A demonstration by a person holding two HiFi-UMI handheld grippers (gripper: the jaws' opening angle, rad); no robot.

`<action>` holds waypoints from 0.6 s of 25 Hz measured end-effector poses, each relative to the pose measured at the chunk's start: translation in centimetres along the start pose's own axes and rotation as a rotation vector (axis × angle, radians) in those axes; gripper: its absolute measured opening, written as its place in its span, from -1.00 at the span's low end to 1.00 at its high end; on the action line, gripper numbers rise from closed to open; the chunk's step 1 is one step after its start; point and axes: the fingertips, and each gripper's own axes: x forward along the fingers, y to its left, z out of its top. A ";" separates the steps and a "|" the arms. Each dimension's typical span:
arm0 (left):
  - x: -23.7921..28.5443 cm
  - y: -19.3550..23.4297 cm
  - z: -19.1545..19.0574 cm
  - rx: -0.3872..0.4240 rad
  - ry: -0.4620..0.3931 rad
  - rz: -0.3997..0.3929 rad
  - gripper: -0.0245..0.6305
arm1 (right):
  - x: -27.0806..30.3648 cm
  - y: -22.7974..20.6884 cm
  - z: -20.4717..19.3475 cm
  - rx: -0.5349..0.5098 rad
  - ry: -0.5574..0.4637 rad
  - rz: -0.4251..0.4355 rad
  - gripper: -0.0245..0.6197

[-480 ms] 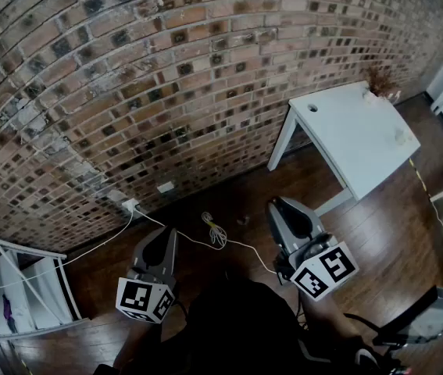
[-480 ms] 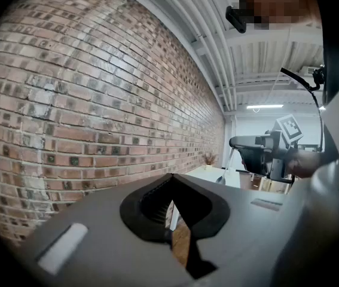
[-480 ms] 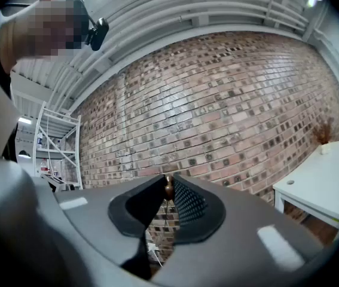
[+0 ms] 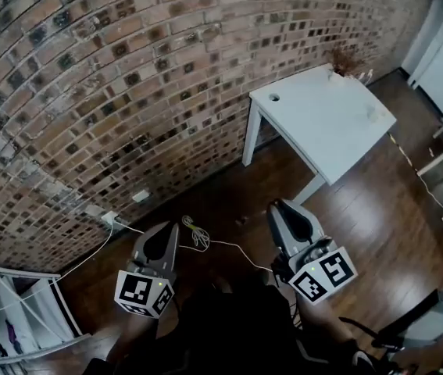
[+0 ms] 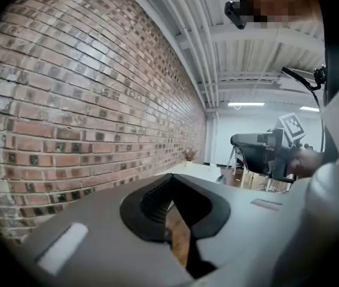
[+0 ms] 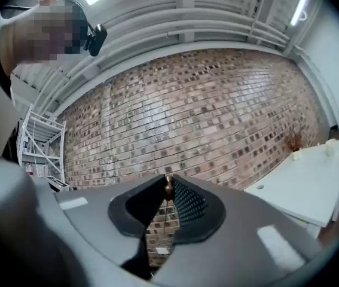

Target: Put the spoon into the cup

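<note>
A brick wall fills the upper left of the head view, and a dark wooden floor runs along its foot to the lower right. A white table stands at the upper right, well apart from both grippers. A white shelf sits in the lower left corner.

At the bottom edge, the left gripper and the right gripper point toward the wall. The left gripper's jaw tips meet with nothing between them. The right gripper's tips close on a small brown piece; whether it is the spoon cannot be told.

A pale cable lies coiled on the floor between the grippers. Small pale items rest on the table's far end, too small to name as the cup.
</note>
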 end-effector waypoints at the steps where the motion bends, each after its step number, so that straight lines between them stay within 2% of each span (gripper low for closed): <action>1: 1.2 -1.0 0.2 0.004 -0.002 -0.007 -0.94 | -0.7 -1.2 0.3 0.002 -0.005 -0.010 -0.77; 5: 5.9 -5.7 1.2 -0.005 -0.007 -0.056 -0.94 | -3.4 -6.2 1.4 0.017 -0.011 -0.034 -0.77; 15: 15.8 -14.6 2.0 0.052 0.004 -0.165 -0.94 | -9.4 -17.1 4.0 0.029 -0.058 -0.140 -0.77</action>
